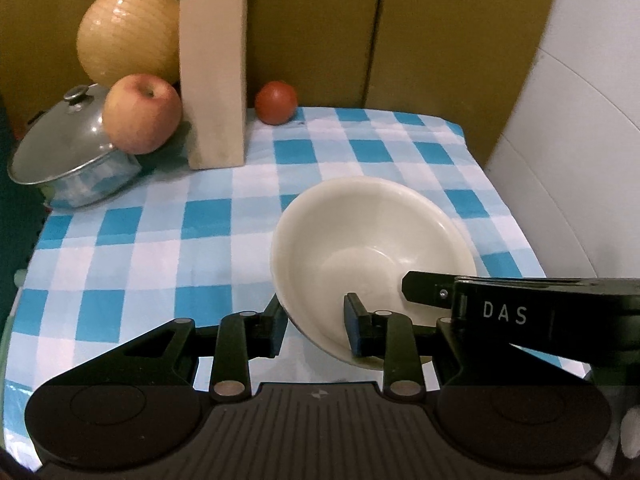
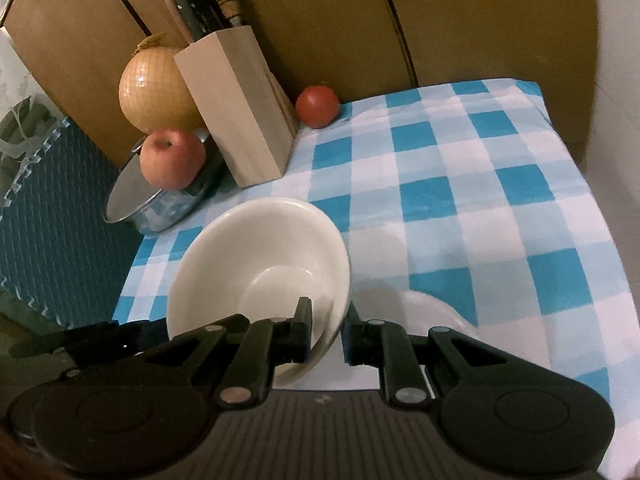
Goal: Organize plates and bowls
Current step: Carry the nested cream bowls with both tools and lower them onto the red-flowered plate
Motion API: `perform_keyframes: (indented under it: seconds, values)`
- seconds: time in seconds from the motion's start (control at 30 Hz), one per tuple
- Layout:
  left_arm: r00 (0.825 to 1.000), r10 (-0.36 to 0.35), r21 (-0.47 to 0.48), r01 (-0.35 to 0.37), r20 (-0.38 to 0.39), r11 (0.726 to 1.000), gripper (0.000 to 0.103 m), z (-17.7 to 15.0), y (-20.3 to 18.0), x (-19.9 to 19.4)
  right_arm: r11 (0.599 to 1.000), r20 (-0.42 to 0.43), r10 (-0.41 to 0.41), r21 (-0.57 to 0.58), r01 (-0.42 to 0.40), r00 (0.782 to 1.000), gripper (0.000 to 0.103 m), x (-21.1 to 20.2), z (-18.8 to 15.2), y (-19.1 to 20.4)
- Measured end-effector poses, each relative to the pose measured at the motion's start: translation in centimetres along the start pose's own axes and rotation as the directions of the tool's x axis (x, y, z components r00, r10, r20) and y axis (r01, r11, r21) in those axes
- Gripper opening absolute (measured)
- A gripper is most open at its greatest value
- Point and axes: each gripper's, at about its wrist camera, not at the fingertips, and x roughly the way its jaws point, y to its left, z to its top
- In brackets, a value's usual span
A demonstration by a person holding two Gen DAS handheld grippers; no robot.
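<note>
Cream ceramic is what both tools grip: one bowl [image 1: 372, 252], held by opposite sides of its rim and tilted above the checked cloth of the surface [image 1: 160, 240]. Far left, a lidded steel pot [image 1: 68, 148] sits at the cloth's edge with an apple [image 1: 140, 118] resting against its lid and a netted yellow fruit [image 1: 128, 36] behind. Next comes the wooden knife block [image 1: 214, 80], then a tomato [image 1: 276, 102] by the back wall. The left tool [image 1: 316, 326] clamps the bowl's near-left rim, one pad inside and one outside; the right tool [image 2: 326, 334] is pinched on the opposite rim. To the right of the bowl, low in the right wrist view, a white plate [image 2: 436, 312] lies flat on the cloth. Judging from this, the job is under way: the bowl is lifted but not yet set anywhere, and the plate is still to be dealt with.
</note>
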Motion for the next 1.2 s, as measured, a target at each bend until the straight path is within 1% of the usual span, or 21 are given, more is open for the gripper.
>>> perform_keyframes:
  seconds: [0.27, 0.33, 0.37, 0.47, 0.6, 1.0, 1.2]
  values:
    - [1.0, -0.029, 0.03, 0.03, -0.01, 0.999, 0.038, -1.9, -1.5, -1.2, 1.0, -0.002, -0.021, 0.001, 0.021, 1.0, 0.016, -2.1, -1.9, -0.7]
    - [0.999, -0.04, 0.037, 0.041, -0.016, 0.998, 0.043, -2.5, -1.9, -1.5, 1.0, -0.006, -0.023, -0.001, 0.023, 1.0, 0.016, -2.5, -2.4, -0.8]
    - [0.999, -0.041, 0.043, 0.042, -0.017, 0.998, 0.044, -2.8, -2.1, -1.7, 1.0, -0.008, -0.026, -0.003, 0.026, 1.0, 0.016, -2.7, -2.6, -0.7]
    - [0.999, -0.034, 0.062, 0.035, -0.016, 0.998, 0.044, -3.6, -2.7, -2.0, 0.999, -0.011, -0.033, -0.007, 0.033, 0.999, 0.016, -3.2, -3.5, -0.8]
    - [0.999, -0.043, 0.076, 0.045, -0.028, 0.996, 0.044, -4.2, -3.2, -2.1, 0.999, -0.019, -0.038, 0.007, 0.038, 0.999, 0.016, -3.7, -4.4, -1.3]
    - [0.995, -0.056, 0.091, 0.063, -0.08, 0.994, 0.044, -5.4, -3.7, -1.4, 0.998, -0.063, -0.055, 0.028, 0.057, 0.997, 0.016, -3.6, -6.0, -2.2]
    - [0.994, -0.054, 0.094, 0.062, -0.092, 0.994, 0.044, -5.7, -4.0, -0.7, 0.997, -0.066, -0.061, 0.039, 0.063, 0.996, 0.016, -3.2, -6.2, -2.8]
